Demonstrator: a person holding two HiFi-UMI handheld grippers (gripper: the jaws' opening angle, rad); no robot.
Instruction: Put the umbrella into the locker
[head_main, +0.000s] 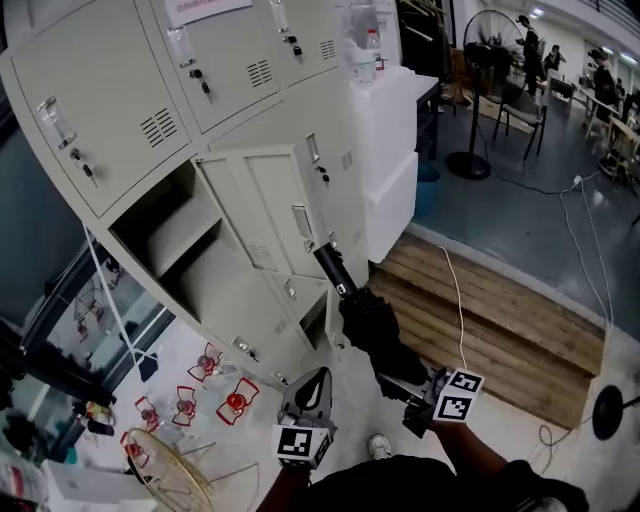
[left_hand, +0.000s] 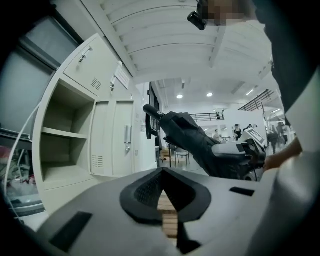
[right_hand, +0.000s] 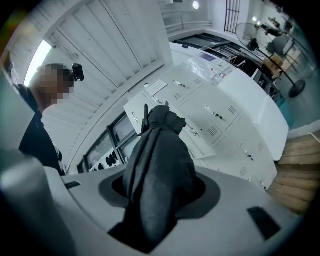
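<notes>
A folded black umbrella (head_main: 372, 325) slants up toward the lockers, its handle (head_main: 329, 262) close to the open door (head_main: 262, 205). My right gripper (head_main: 398, 384) is shut on the umbrella's lower end, and dark fabric (right_hand: 159, 165) fills the space between its jaws. The open locker compartment (head_main: 172, 238) has a shelf inside and holds nothing. In the left gripper view the compartment (left_hand: 57, 145) is at the left and the umbrella (left_hand: 196, 144) at the right. My left gripper (head_main: 317, 376) hangs below the locker with its tips together and holds nothing.
Grey lockers (head_main: 120, 110) fill the upper left. A white cabinet (head_main: 392, 150) with a bottle (head_main: 362, 55) on top stands beside them. A wooden pallet (head_main: 500, 310) and a white cable (head_main: 456, 290) lie to the right. Red-and-white items (head_main: 215, 392) lie on the floor. A fan (head_main: 490, 50) stands behind.
</notes>
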